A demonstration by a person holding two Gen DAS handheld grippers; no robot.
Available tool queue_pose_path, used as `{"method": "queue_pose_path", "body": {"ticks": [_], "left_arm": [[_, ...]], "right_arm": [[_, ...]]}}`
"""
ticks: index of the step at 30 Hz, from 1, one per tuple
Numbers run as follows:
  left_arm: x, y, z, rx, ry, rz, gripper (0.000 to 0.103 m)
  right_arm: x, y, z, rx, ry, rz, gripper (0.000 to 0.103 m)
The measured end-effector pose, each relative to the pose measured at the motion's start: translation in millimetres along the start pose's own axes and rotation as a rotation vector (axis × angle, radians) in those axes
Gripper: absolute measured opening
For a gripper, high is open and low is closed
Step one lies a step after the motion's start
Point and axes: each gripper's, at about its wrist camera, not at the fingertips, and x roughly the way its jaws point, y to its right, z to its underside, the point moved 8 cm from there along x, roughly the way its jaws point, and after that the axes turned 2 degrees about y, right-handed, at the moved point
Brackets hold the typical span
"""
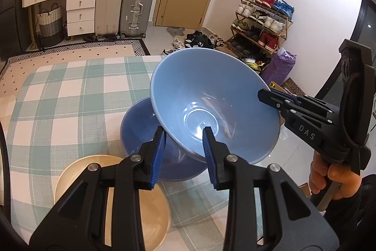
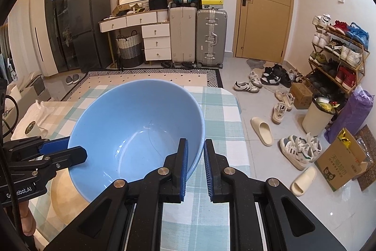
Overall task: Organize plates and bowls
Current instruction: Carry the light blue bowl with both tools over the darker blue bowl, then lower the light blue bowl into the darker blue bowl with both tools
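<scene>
Blue bowl [image 1: 211, 95] — clamped | left gripper [image 1: 184, 133] | right gripper [image 2: 196, 145] — rim

A tan wooden door [image 2: 265, 1] is set in a cream wall. To its left, two upright suitcases [image 2: 198, 35] are stood on pale floor tiles [image 2: 237, 67], with a teal case and boxes stacked above. A white dresser [image 2: 143, 32] with a woven basket [image 2: 128, 48] under it is placed beside them. A shoe rack [image 2: 338, 51] is ranged along the right wall, with loose shoes scattered before it. A patterned rug [image 2: 155, 74] is laid below.
</scene>
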Motion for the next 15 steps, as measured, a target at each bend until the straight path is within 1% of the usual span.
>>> {"method": "queue_pose_path", "body": {"ticks": [15], "left_arm": [[10.7, -38.8, 5.7, -0.030, -0.009, -0.045, 0.029]], "right_arm": [[39.1, -32.6, 4.3, -0.017, -0.026, -0.053, 0.014]]}}
